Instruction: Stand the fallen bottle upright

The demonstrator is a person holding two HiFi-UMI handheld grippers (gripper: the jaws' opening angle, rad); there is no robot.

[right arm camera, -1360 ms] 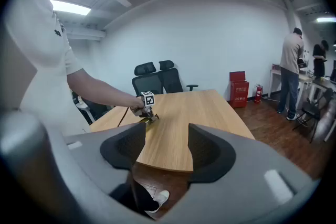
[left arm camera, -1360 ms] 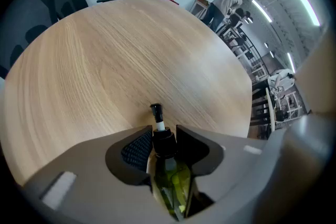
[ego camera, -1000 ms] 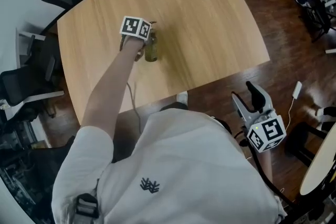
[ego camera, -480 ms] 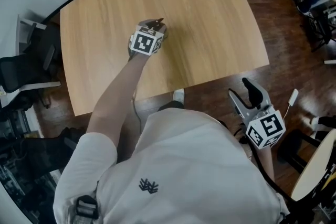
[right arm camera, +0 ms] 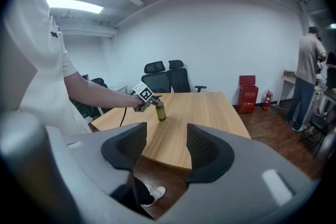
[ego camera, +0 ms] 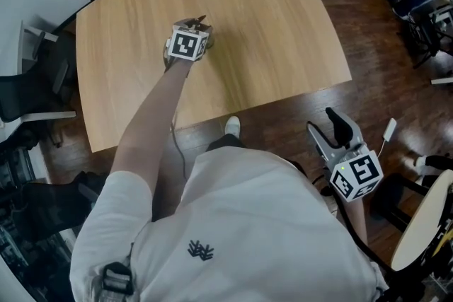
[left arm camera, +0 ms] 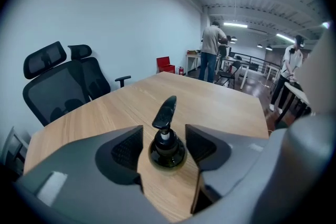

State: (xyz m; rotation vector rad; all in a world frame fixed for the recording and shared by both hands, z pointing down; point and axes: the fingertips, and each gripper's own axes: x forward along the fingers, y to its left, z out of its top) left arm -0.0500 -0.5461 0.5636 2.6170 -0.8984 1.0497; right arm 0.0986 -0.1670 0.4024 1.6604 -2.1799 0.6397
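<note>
A dark green bottle (left arm camera: 167,148) with a black pump head stands upright on the wooden table (left arm camera: 226,105). It is right between the jaws of my left gripper (left arm camera: 164,136). The jaws are opening, and a thin gap shows on each side of the bottle. In the head view the marker cube of the left gripper (ego camera: 195,26) covers the bottle. The right gripper view shows the bottle (right arm camera: 161,112) upright at the left gripper (right arm camera: 149,102). My right gripper (right arm camera: 165,139) is open and empty, held low off the table's near right edge (ego camera: 333,125).
Black office chairs (left arm camera: 63,84) stand at the table's far left side. A red box (right arm camera: 247,93) and a fire extinguisher (right arm camera: 267,98) sit against the far wall. People (left arm camera: 211,52) stand in the back of the room. A dark wooden floor (ego camera: 382,60) surrounds the table.
The bottle showed beside the left gripper's cube a second ago; now the cube has turned and risen over it and hides it. The right gripper has hardly moved.
</note>
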